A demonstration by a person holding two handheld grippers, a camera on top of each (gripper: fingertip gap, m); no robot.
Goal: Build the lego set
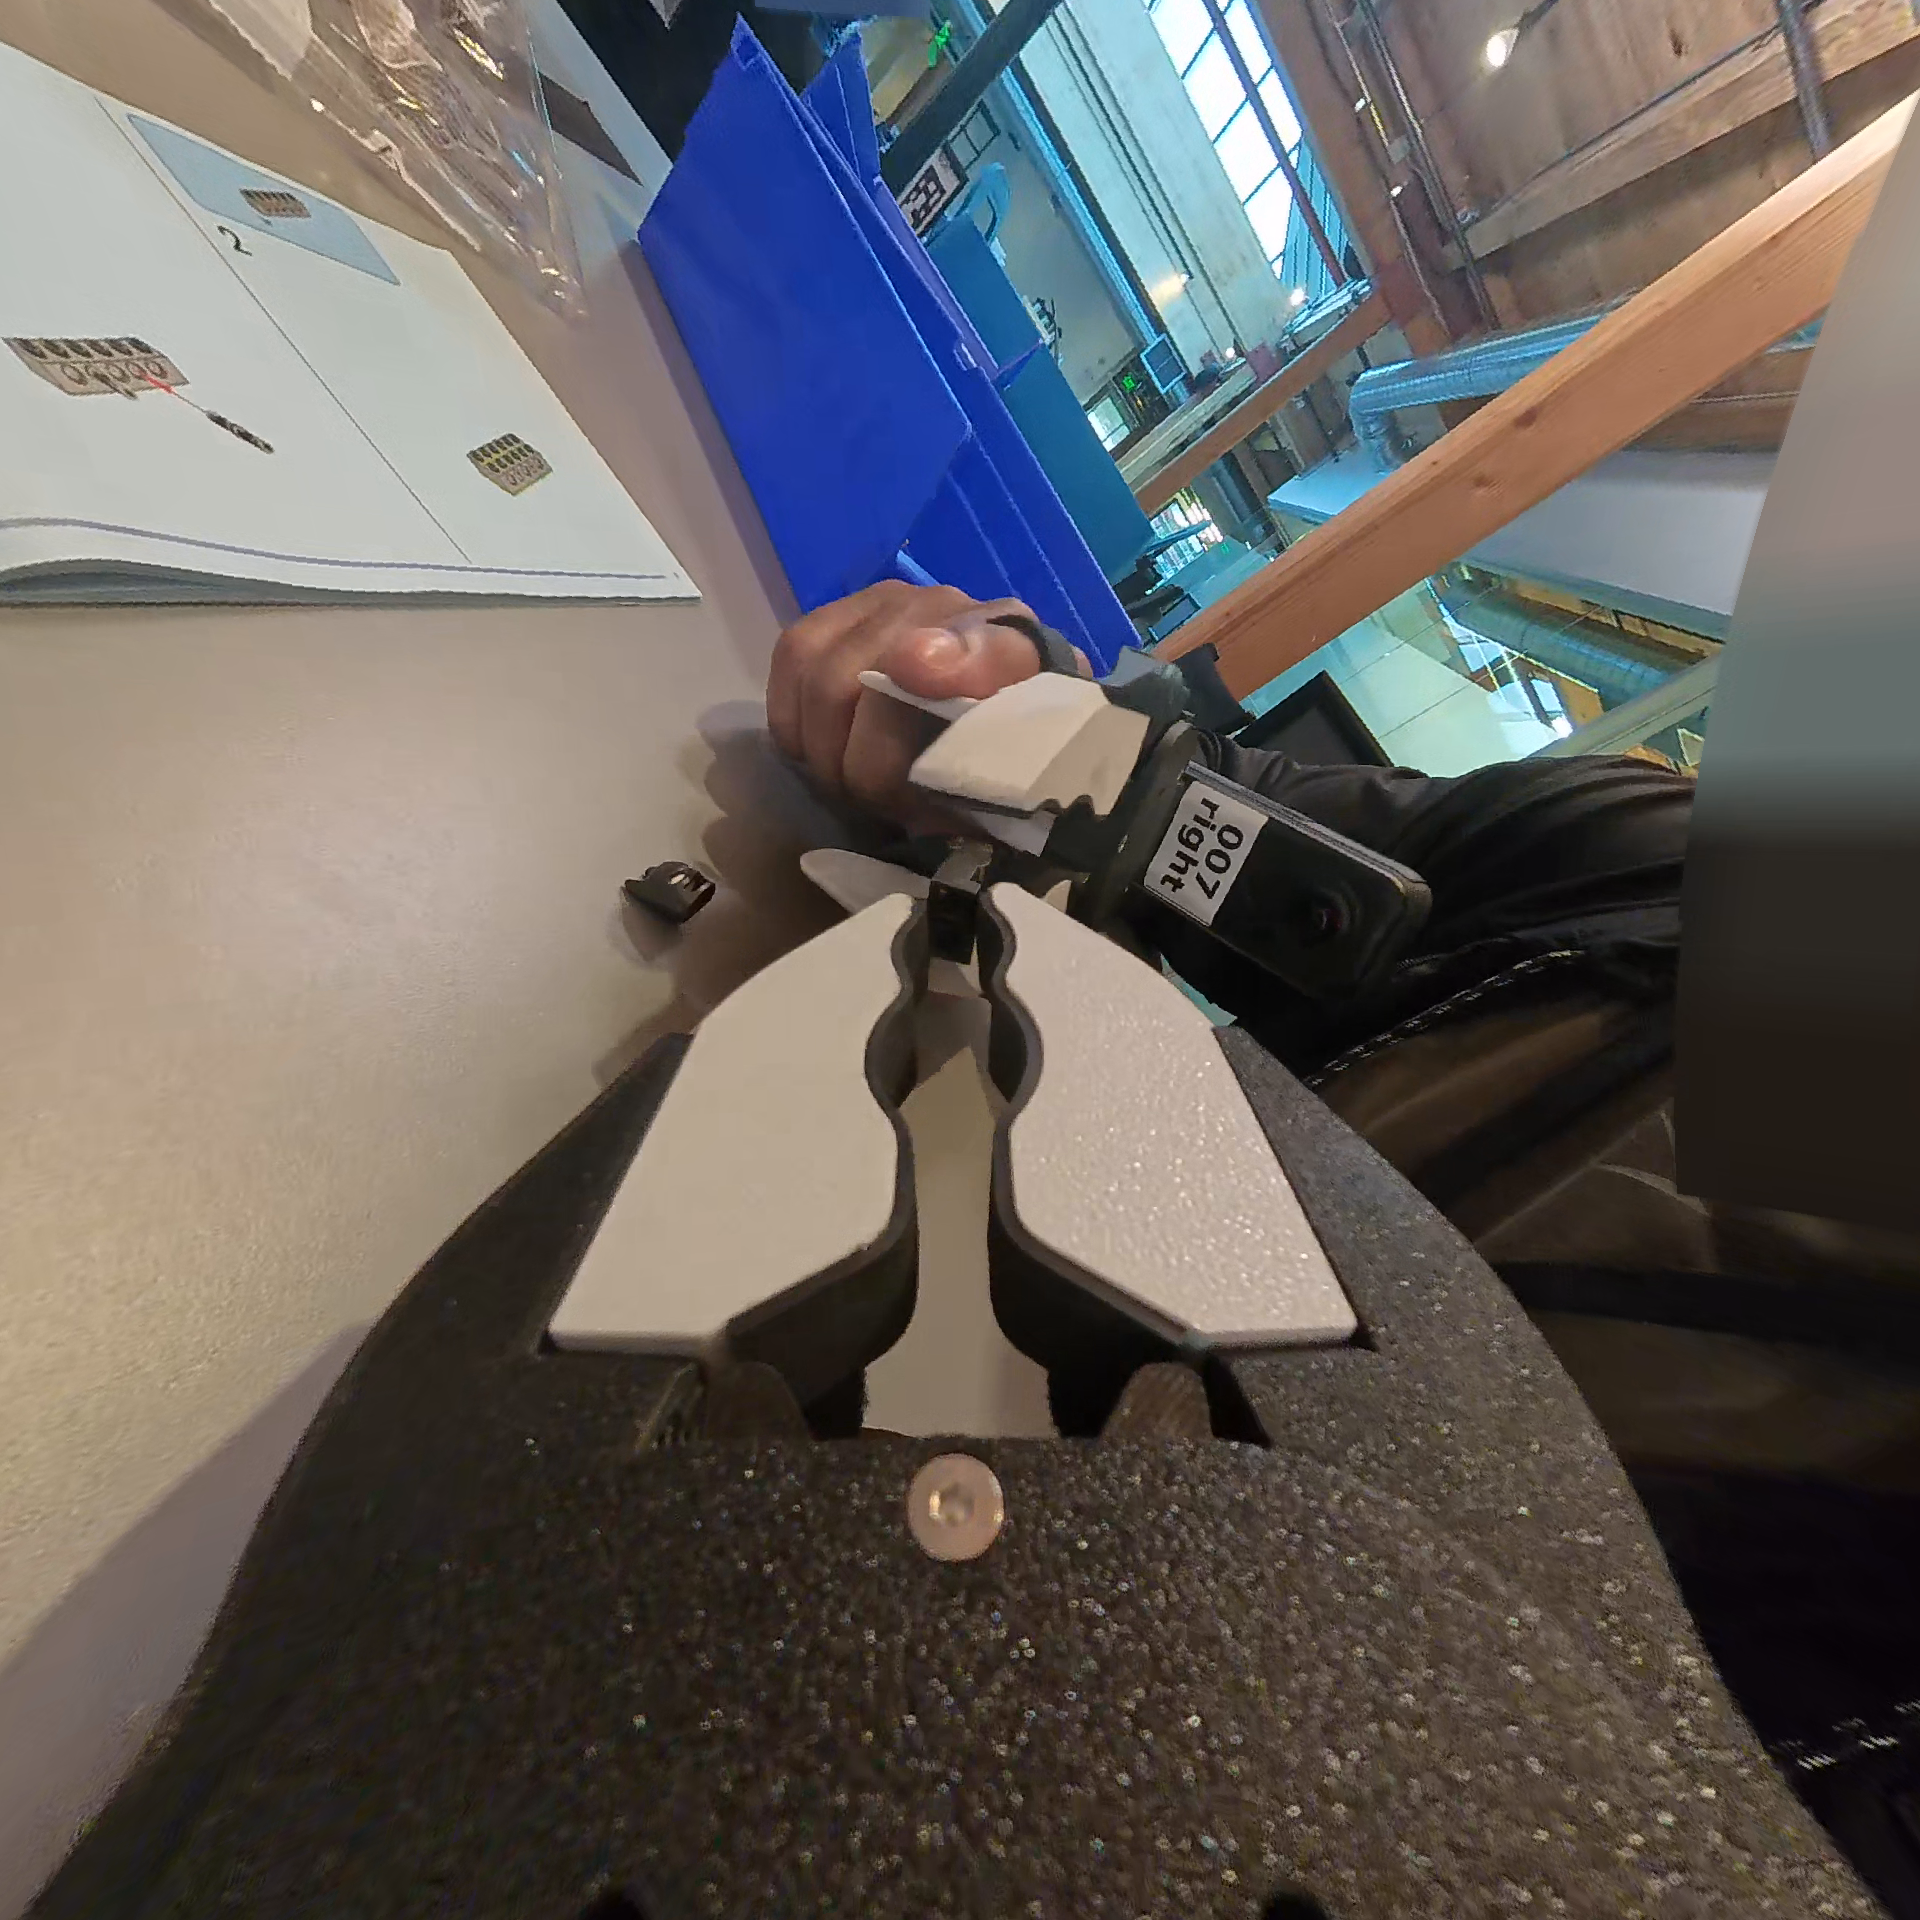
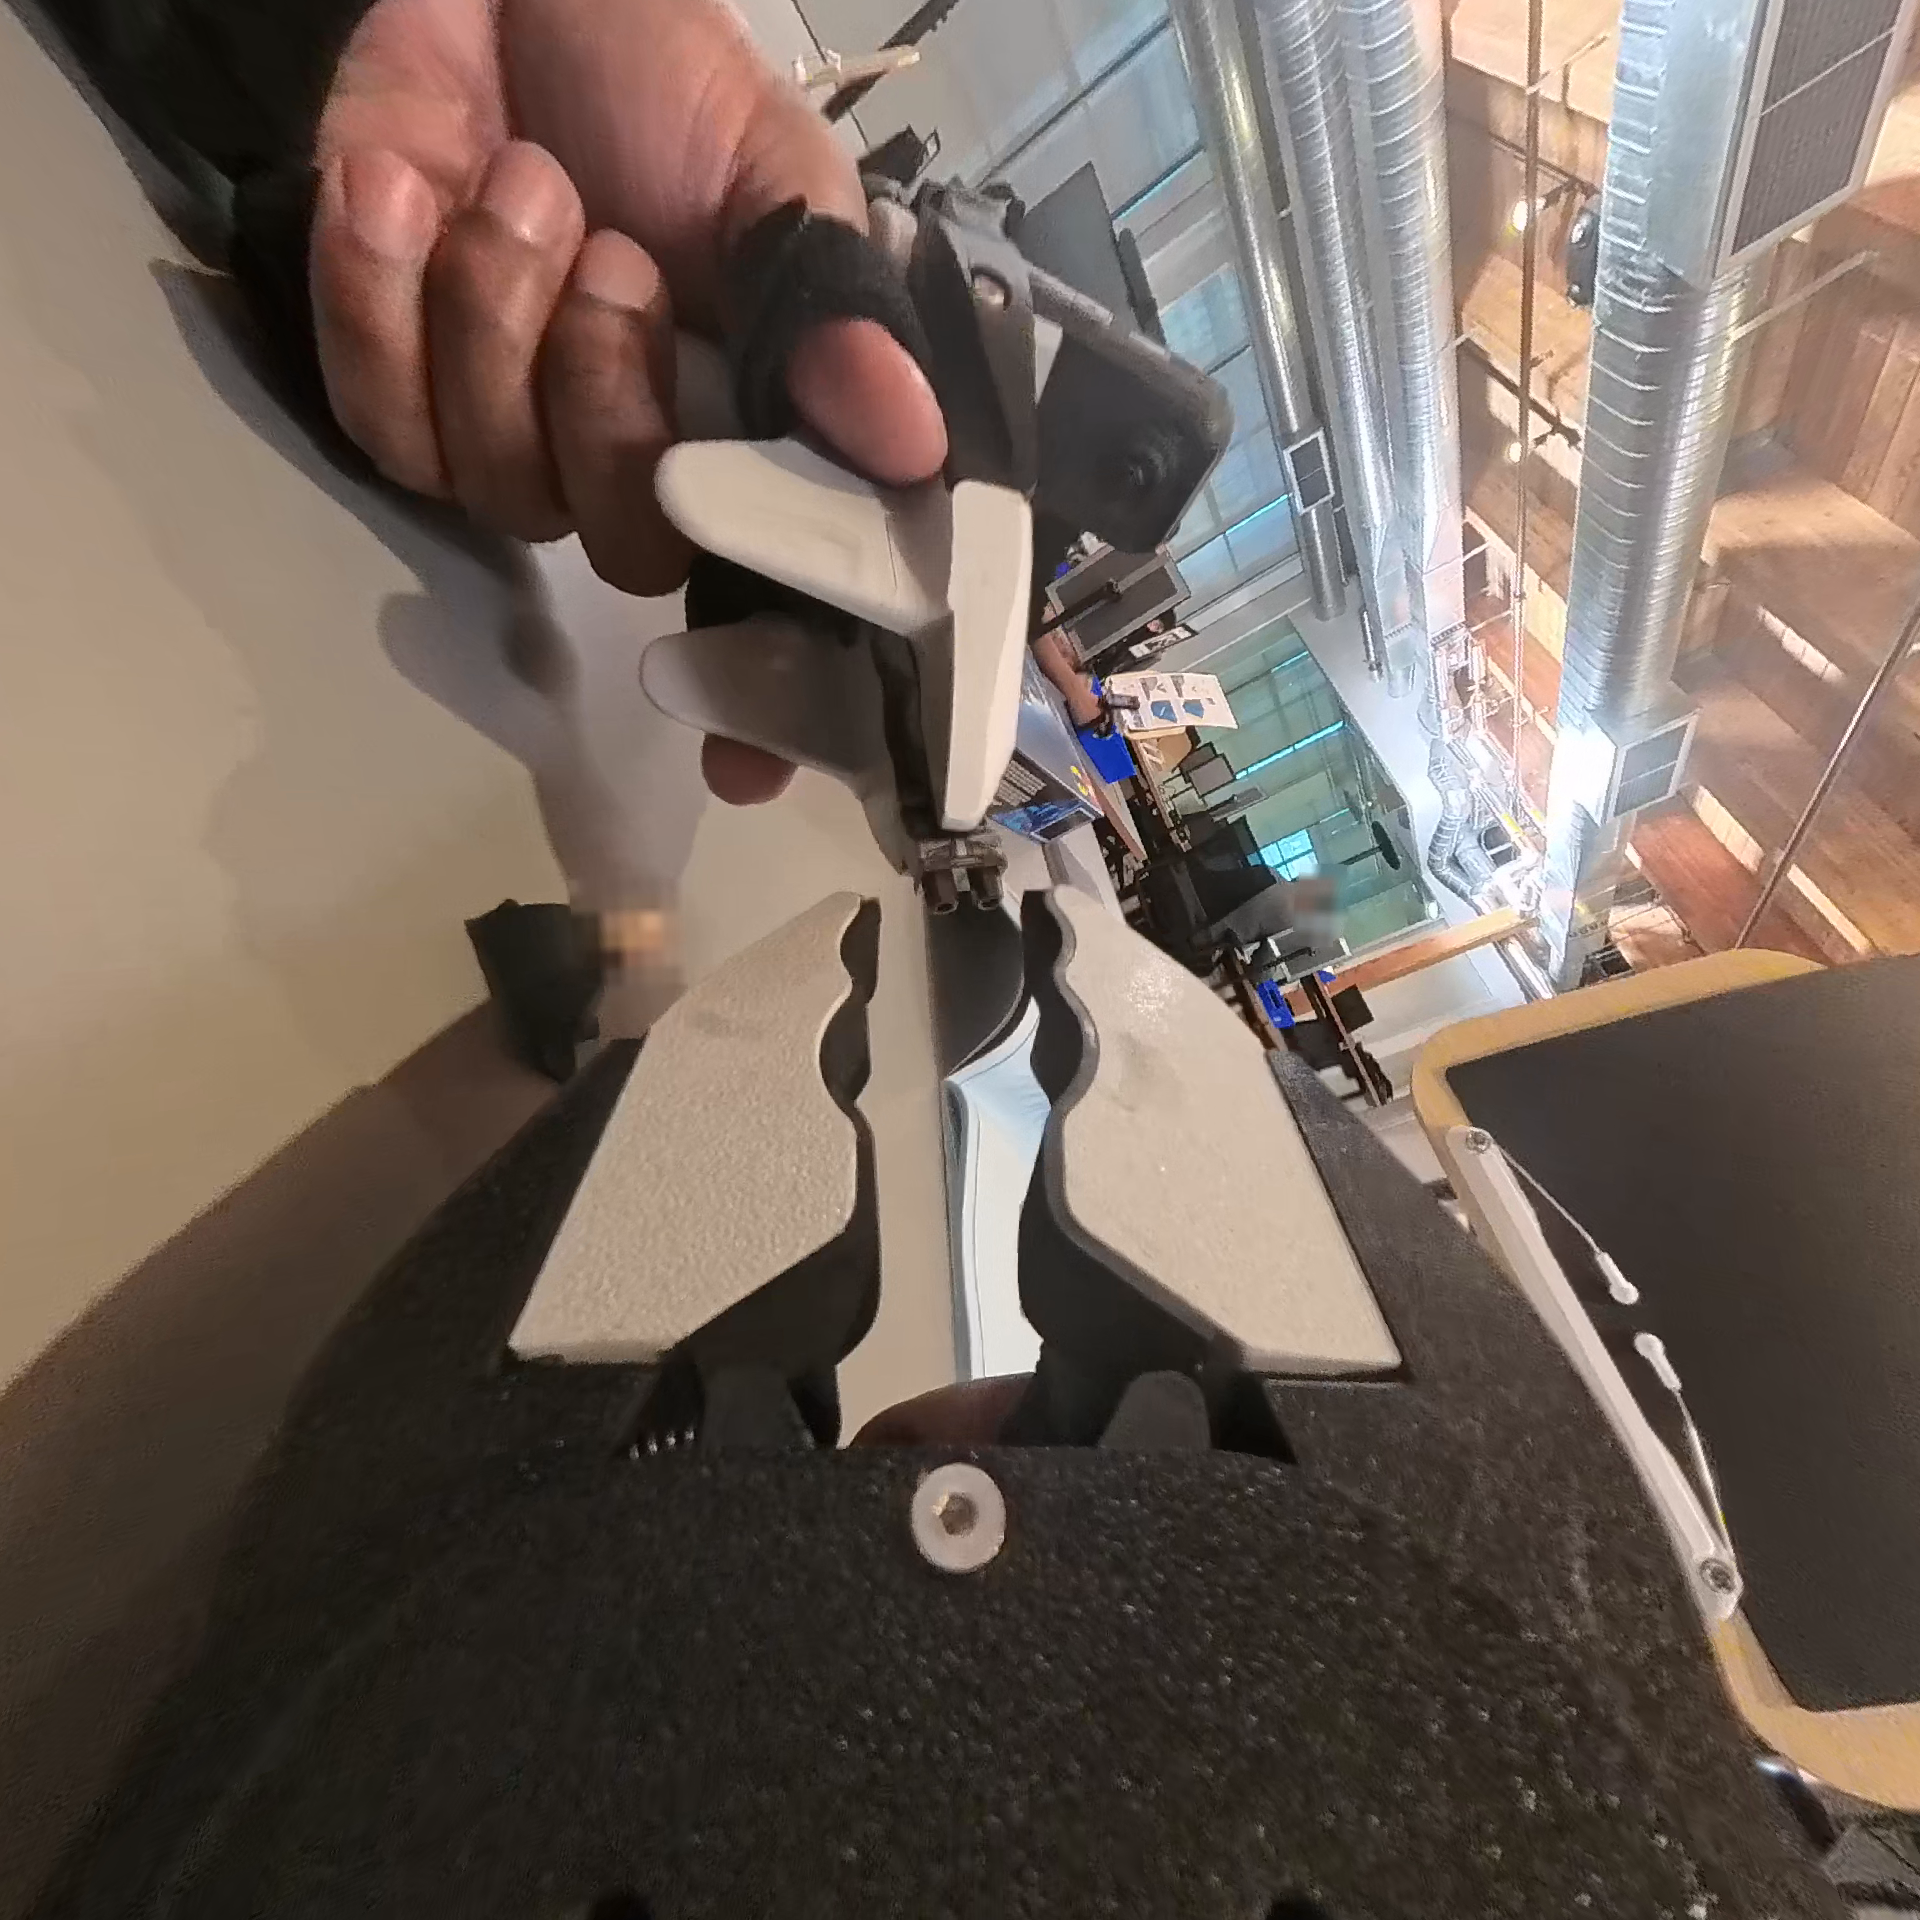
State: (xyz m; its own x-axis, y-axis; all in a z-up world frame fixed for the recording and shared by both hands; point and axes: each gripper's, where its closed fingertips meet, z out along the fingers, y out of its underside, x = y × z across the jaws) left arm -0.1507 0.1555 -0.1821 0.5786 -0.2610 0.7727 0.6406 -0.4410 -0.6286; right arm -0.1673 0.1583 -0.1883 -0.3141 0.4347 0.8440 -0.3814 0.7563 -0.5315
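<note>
— So, what do your left tongs (image 1: 948, 914) have between them?

— Your left tongs are clenched on a small dark plastic piece (image 1: 951, 920), its two pads pressed against its sides. In the right wrist view the same piece (image 2: 961, 868) shows two short round studs pointing toward your right tongs.

— And your right tongs?

— Your right tongs (image 2: 951, 914) stand released, with a clear gap between the fingertips and nothing gripped. The dark piece hangs just ahead of that gap, near the tips but apart from both pads. In the left wrist view your right tongs sit just beyond the left ones, with your hand (image 1: 883, 686) wrapped round the handle.

— What lies about them?

— Below you is the pale desk (image 1: 312, 935). A second small black piece (image 1: 670, 891) lies on it, alone, a little to the left of your left tongs. Farther up the desk an open instruction booklet (image 1: 260, 436) lies flat, with clear plastic bags (image 1: 457, 135) beyond it and a blue folded bin (image 1: 821, 343) beside the desk edge. In the right wrist view a dark board with a pale wooden rim (image 2: 1704, 1195) sits off to the right, well apart from the tongs
</note>
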